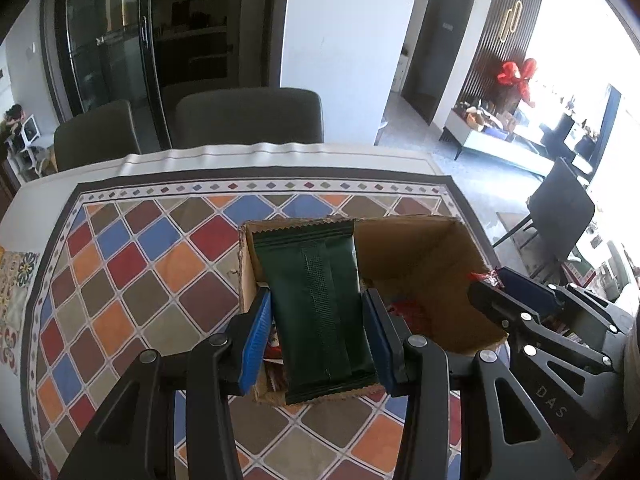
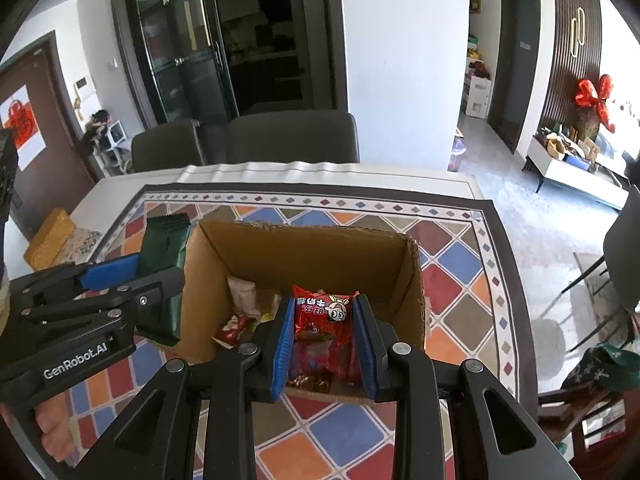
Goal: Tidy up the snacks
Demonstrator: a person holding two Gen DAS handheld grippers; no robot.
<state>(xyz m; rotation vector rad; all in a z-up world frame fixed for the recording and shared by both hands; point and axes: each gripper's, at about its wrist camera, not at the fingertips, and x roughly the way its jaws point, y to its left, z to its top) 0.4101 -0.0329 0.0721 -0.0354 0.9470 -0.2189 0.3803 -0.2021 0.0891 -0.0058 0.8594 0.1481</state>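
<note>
My left gripper (image 1: 318,300) is shut on a dark green snack packet (image 1: 316,304) and holds it over the left side of an open cardboard box (image 1: 420,248). The packet (image 2: 162,252) and the left gripper (image 2: 132,268) also show in the right wrist view, at the box's left wall. My right gripper (image 2: 322,308) is shut on a red snack packet (image 2: 322,312) with a cartoon face, held above the inside of the box (image 2: 312,248). Several loose snacks (image 2: 240,300) lie on the box floor. The right gripper (image 1: 486,284) shows at the box's right edge in the left wrist view.
The box stands on a tablecloth of coloured diamonds (image 2: 452,280) on a table. Two dark chairs (image 2: 292,136) stand at the far edge. A yellow block (image 2: 48,236) lies at the far left. Another chair (image 1: 560,208) stands to the right.
</note>
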